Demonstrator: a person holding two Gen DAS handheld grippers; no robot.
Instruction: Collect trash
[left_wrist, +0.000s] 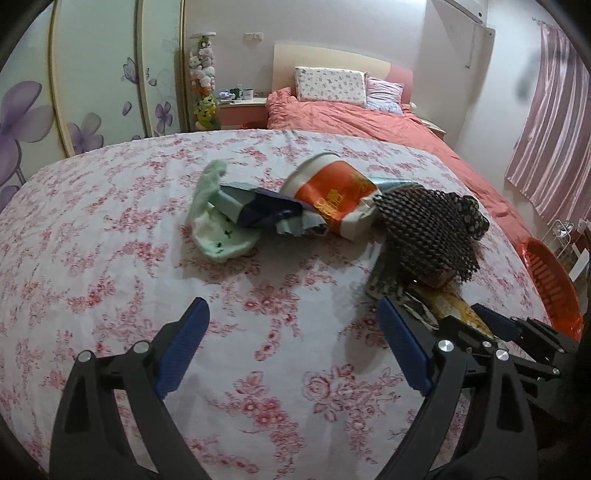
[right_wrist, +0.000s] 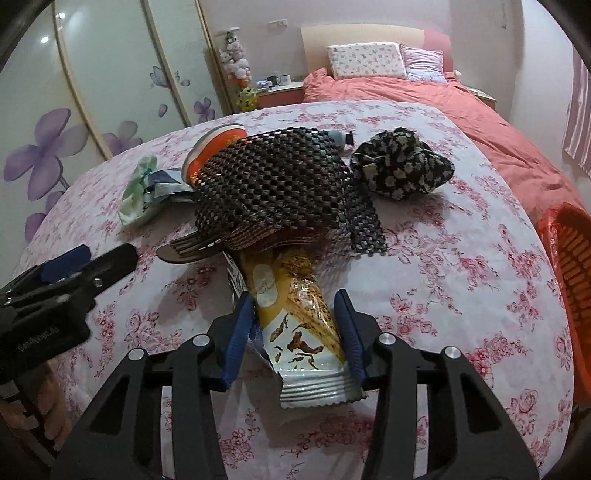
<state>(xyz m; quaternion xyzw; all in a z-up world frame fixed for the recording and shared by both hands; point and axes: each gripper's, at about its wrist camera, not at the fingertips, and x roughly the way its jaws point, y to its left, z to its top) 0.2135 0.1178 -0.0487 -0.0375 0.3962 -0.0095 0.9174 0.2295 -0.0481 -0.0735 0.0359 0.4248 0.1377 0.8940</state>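
Right gripper (right_wrist: 295, 325) straddling yellow-and-white foil snack wrapper (right_wrist: 295, 321) beside red slatted plastic basket (right_wrist: 569, 258), jaws not visibly clenched; left gripper (left_wrist: 291, 347) released. Next: clench, carry to basket.

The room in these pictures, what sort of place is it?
Most likely a home bedroom: a bed with a coral duvet and pillows, a wardrobe with purple flower doors, and a bedside table with mugs. In front stands a table with a floral tablecloth.

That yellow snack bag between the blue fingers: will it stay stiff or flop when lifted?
The snack bag looks like thin crinkled foil, so it will probably bend and droop. It seems flat and light. Its far end lies under the black mesh mat, which may drag or shift when the right gripper pulls.
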